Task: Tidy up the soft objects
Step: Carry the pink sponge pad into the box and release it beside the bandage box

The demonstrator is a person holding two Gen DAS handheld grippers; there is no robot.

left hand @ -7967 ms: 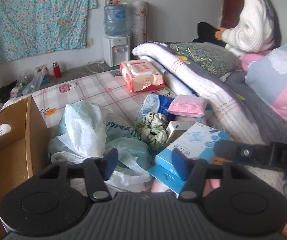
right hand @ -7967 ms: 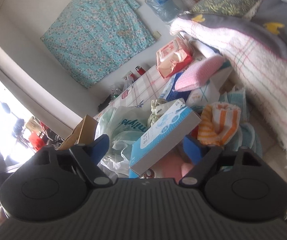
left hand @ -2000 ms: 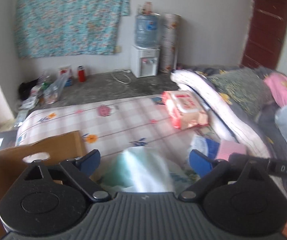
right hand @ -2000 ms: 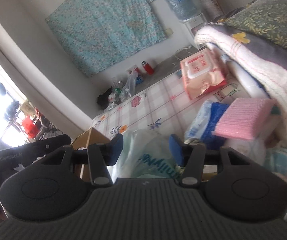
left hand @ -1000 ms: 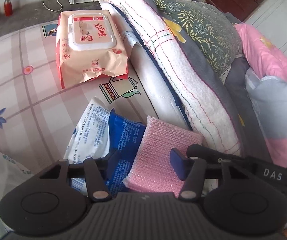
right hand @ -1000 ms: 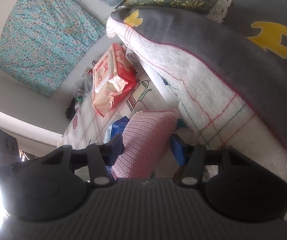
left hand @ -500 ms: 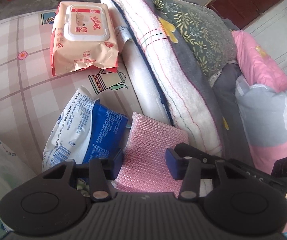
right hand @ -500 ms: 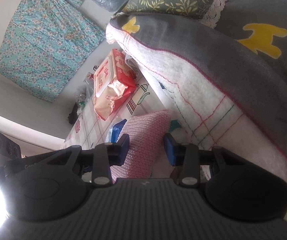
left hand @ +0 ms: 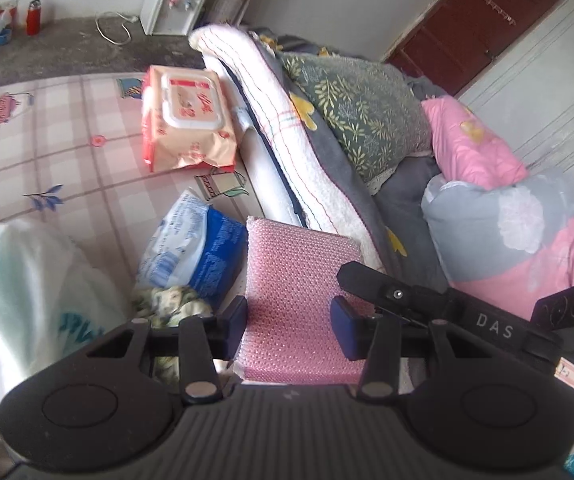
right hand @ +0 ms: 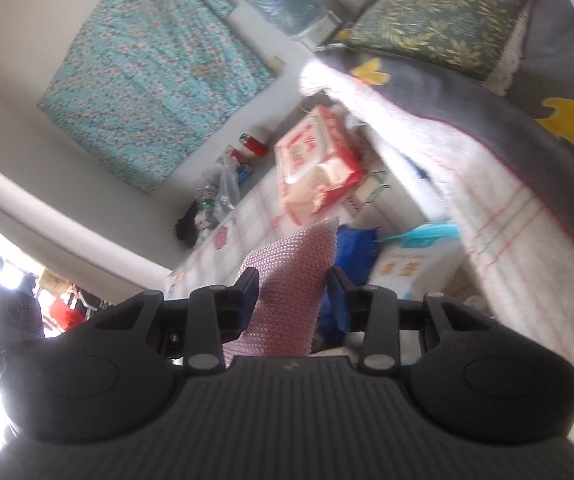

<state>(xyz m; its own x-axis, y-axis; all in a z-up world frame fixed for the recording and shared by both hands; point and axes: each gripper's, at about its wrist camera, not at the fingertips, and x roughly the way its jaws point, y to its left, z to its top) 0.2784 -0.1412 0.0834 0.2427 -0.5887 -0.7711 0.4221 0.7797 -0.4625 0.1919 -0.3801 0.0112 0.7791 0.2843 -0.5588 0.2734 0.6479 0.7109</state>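
Both grippers, left (left hand: pixel 289 326) and right (right hand: pixel 293 294), clamp the pink pad (left hand: pixel 299 280), seemingly lifting it; next it needs carrying somewhere, keeping both grips.

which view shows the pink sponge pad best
The left wrist view: the pink sponge pad faces the camera, nearly its whole textured top visible. The right wrist view shows it edge-on and blurred, only a narrow strip.
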